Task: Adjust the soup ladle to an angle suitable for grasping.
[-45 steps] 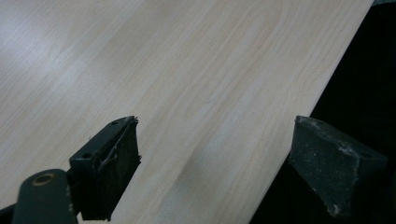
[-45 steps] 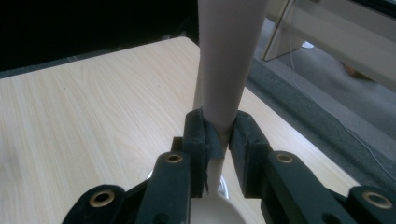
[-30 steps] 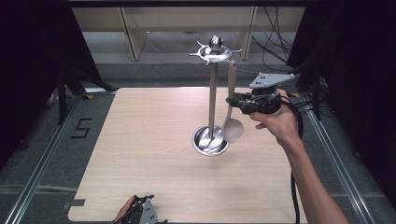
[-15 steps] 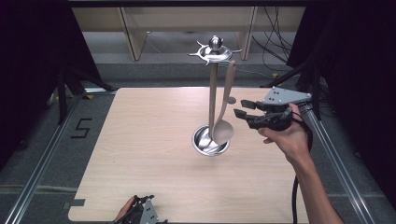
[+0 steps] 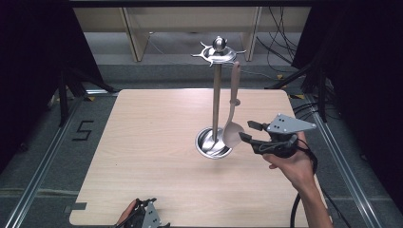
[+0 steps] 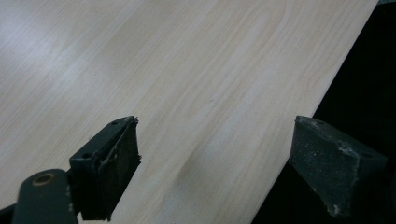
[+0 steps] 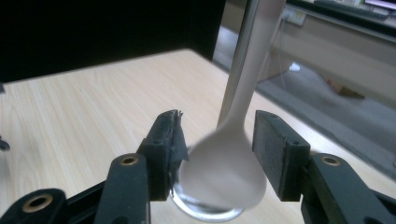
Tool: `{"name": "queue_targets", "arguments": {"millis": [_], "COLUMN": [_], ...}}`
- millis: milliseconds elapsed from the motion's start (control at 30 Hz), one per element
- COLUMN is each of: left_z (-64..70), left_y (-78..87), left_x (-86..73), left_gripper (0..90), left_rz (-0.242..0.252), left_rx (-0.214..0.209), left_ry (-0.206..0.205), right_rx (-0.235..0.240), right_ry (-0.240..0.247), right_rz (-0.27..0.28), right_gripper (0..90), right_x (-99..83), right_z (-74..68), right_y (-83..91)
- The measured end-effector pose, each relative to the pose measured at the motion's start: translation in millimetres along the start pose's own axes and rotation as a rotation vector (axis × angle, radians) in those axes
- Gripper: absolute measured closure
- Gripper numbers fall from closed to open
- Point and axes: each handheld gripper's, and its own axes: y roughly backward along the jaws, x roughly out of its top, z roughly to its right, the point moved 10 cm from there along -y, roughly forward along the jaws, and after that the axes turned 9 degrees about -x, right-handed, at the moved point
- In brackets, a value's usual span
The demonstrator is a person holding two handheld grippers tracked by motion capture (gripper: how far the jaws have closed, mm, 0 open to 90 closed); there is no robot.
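Nearest you, your left gripper [image 5: 142, 216] sits low at the near edge of the worktop [image 5: 142, 142], its jaws spread wide over bare wood in the left gripper view, nothing between them.

Farther out on your right side, your right gripper [image 5: 251, 132] hangs just off the spoon [image 5: 232, 128], jaws parted and not pressing on it. In the right gripper view the pale spoon bowl [image 7: 224, 170] lies between the two pads, blurred, and close to both of them; you cannot tell whether it brushes the left one.

The spoon hangs by its handle from the top ring of the metal stand [image 5: 217, 95], its bowl down beside the stand's round dish-shaped base [image 5: 209, 147]. That base shows nothing in it but the pole rising from its middle.
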Motion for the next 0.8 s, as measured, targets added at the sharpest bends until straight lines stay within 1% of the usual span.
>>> {"name": "queue_targets", "arguments": {"millis": [33, 67, 100, 133, 167, 200, 233, 267, 300, 333, 367, 400, 433, 467, 500, 533, 567, 600, 633, 667, 700, 733, 767, 800], "left_z": [-0.8, 0.1, -1.3, -1.6, -1.6, -1.6, -2.0, -2.4, -3.2, -3.5, -3.5, -1.6, -2.6, -1.5, -3.0, -3.9, -3.3, -3.3, -2.2, -2.2, -2.6, -1.0, -1.4, -3.4], "left_y": [0.8, -0.4, 0.3, 0.7, 0.7, 0.8, 1.0, 2.3, 1.9, 1.0, 1.0, -0.3, -0.1, 0.1, -0.4, -1.0, -1.4, -0.1, -1.3, -1.3, -0.3, -2.1, -1.1, -1.5], "left_x": [0.0, -0.2, -0.5, -0.4, -0.4, -0.3, 0.2, 0.7, 1.1, 1.6, 1.6, 3.7, 3.6, 4.2, 4.0, 3.9, 3.7, 4.0, 4.3, 4.3, 6.0, 7.1, 6.2, 6.2], "left_gripper": [14.8, 14.8, 14.8, 14.8, 14.8, 14.8, 14.8, 14.8, 14.8, 14.8, 14.8, 14.8, 14.8, 14.8, 14.8, 14.8, 14.8, 14.9, 14.8, 14.8, 14.8, 14.8, 14.8, 14.8], "left_rz": [-0.003, -0.001, -0.003, -0.004, -0.004, -0.003, -0.001, -0.001, 0.002, 0.002, 0.002, 0.013, 0.006, 0.007, 0.003, 0.002, -0.001, -0.001, 0.004, 0.004, 0.013, 0.027, 0.011, 0.008], "left_rx": [0.007, -0.003, 0.01, 0.01, 0.01, 0.012, 0.015, 0.015, 0.021, 0.02, 0.02, 0.005, 0.012, 0.004, 0.015, 0.02, 0.006, 0.006, -0.004, -0.004, 0.002, -0.008, -0.014, 0.009], "left_ry": [-0.003, 0.001, -0.001, -0.003, -0.003, -0.002, -0.003, -0.007, -0.002, 0.0, 0.0, 0.004, -0.004, -0.002, -0.006, -0.008, -0.01, -0.011, -0.008, -0.008, -0.011, 0.004, -0.012, -0.02], "right_rx": [0.001, -0.006, 0.004, 0.023, 0.023, 0.016, 0.016, 0.027, 0.026, 0.034, 0.041, 0.05, 0.05, 0.051, 0.046, 0.056, 0.053, 0.057, 0.06, 0.059, 0.056, 0.067, 0.054, 0.058], "right_ry": [0.014, -0.005, -0.02, -0.011, -0.011, -0.014, -0.014, -0.028, -0.03, -0.031, -0.035, -0.052, -0.056, -0.046, -0.049, -0.04, -0.046, -0.06, -0.052, -0.064, -0.068, -0.066, -0.055, -0.046], "right_rz": [-0.013, -0.007, -0.009, -0.027, -0.027, -0.037, -0.037, -0.05, -0.049, -0.064, -0.06, -0.074, -0.07, -0.07, -0.075, -0.088, -0.09, -0.111, -0.111, -0.13, -0.137, -0.154, -0.141, -0.148], "right_gripper": [50.7, 50.6, 49.9, 49.5, 49.5, 47.9, 47.9, 47.2, 47.0, 46.9, 46.5, 45.9, 45.7, 45.2, 45.1, 44.9, 44.7, 44.5, 44.2, 44.0, 43.9, 43.8, 43.6, 43.5], "right_x": [-2.9, -4.7, -7.0, -11.1, -11.1, -18.6, -18.6, -27.5, -30.4, -35.3, -39.3, -43.8, -47.1, -49.7, -53.4, -57.9, -60.3, -64.4, -67.3, -72.5, -76.1, -80.3, -81.8, -85.2], "right_z": [0.3, 0.0, -2.0, -4.1, -4.1, -6.5, -6.5, -11.5, -12.3, -13.6, -14.4, -16.3, -17.4, -17.3, -16.9, -17.9, -18.4, -20.0, -20.2, -22.2, -23.6, -24.7, -23.5, -24.0], "right_y": [0.0, -0.2, -1.1, -1.3, -1.3, -3.4, -3.4, -4.8, -5.4, -4.2, -4.9, -4.6, -5.8, -6.8, -7.3, -7.0, -7.2, -5.3, -5.6, -4.1, -3.7, -2.4, -3.3, -2.3]}}
